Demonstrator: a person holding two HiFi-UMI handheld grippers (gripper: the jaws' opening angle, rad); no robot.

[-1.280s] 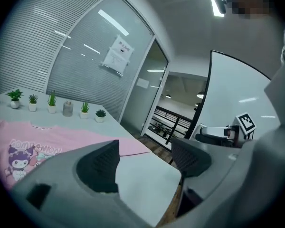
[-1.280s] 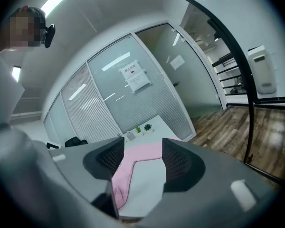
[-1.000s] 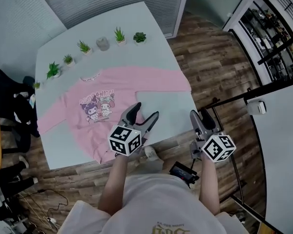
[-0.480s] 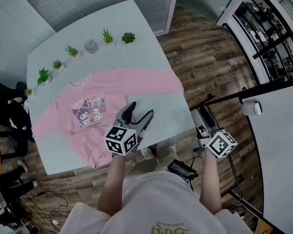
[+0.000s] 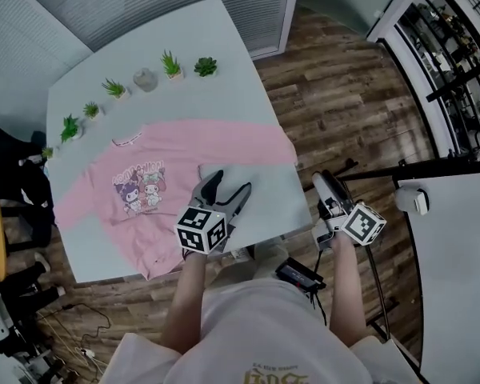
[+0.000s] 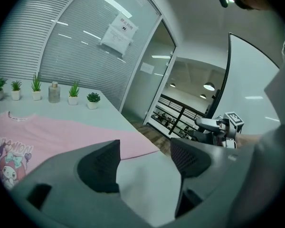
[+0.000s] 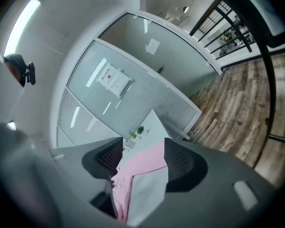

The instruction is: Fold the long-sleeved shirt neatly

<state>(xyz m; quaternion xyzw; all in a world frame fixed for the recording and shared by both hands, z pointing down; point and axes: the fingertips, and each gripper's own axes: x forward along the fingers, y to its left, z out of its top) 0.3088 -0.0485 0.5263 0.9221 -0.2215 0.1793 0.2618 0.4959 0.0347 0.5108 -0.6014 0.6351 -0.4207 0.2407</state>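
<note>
Pink long-sleeved shirt (image 5: pixel 172 178) lies flat and unfolded on the pale counter (image 5: pixel 208 30), front up, with the cartoon print (image 5: pixel 140 189) showing. Its collar points toward the far side. One sleeve runs out to the counter's right edge, the other slants toward the left edge, and the hem reaches the near edge.

A row of small potted plants (image 5: pixel 170 62) stands along the far edge with a grey jar (image 5: pixel 145 79) among them, all well apart from the shirt.

Left tool (image 5: pixel 224 186) hovers over the near right part of the counter, just beside the shirt's body. In the left gripper view the left tool (image 6: pixel 145 148) has its jaws wide apart with nothing between them; only bare counter and the pink sleeve (image 6: pixel 71 137) show beyond.

Right tool (image 5: pixel 328 186) is off the counter, past its right corner and over the wooden floor (image 5: pixel 344 94). In the right gripper view the right tool (image 7: pixel 142 158) has its jaws spread; they have just been opening, and nothing sits between them. The shirt (image 7: pixel 137 167) is seen far off through the gap. Neither tool touches the shirt.
</note>
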